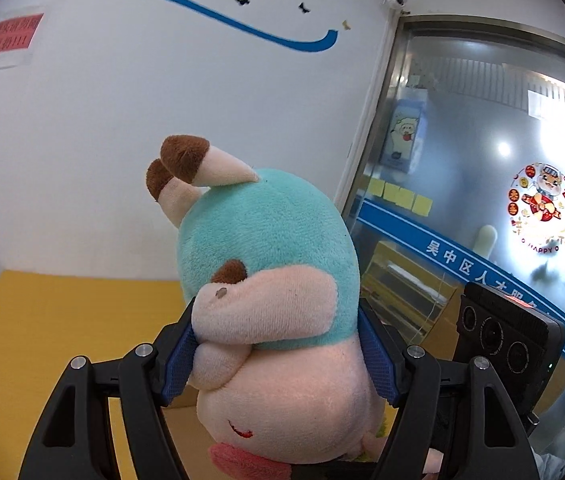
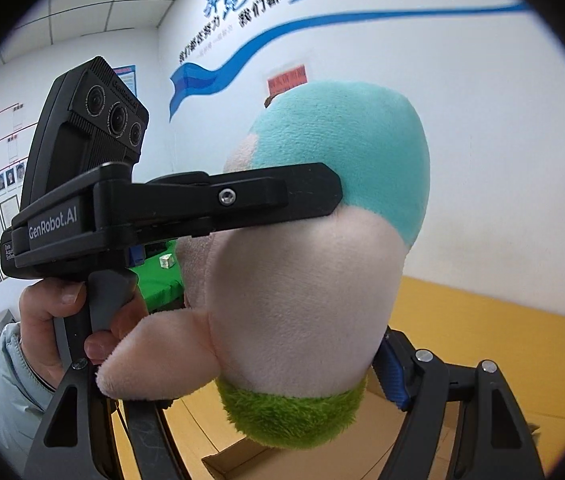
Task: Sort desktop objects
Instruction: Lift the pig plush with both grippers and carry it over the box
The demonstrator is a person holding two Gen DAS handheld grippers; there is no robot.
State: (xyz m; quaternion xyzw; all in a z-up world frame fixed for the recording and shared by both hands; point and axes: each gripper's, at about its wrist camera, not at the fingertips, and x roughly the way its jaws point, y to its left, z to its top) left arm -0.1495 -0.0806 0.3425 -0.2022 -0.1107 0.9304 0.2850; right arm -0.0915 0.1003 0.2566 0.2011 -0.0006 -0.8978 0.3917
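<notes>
A plush toy [image 1: 282, 276] with a teal back, pink belly and brown-tipped horns is held up in the air, upside down. My left gripper [image 1: 278, 344] is shut on its middle, blue pads pressed into both sides. In the right wrist view the same plush toy [image 2: 314, 280] fills the centre, with a green furry patch at its bottom. My right gripper [image 2: 242, 372] is shut on its lower part; one blue pad [image 2: 392, 376] shows on the right, and the left finger is hidden by a pink limb. The left gripper's body [image 2: 186, 204] clamps the toy from the left.
A yellow surface [image 1: 62, 320] lies below, by a white wall. An open cardboard box [image 2: 362, 440] sits under the toy. A glass partition [image 1: 482, 180] stands on the right. A green table [image 2: 158, 276] is far behind. The right gripper's camera head [image 1: 510, 340] is close by.
</notes>
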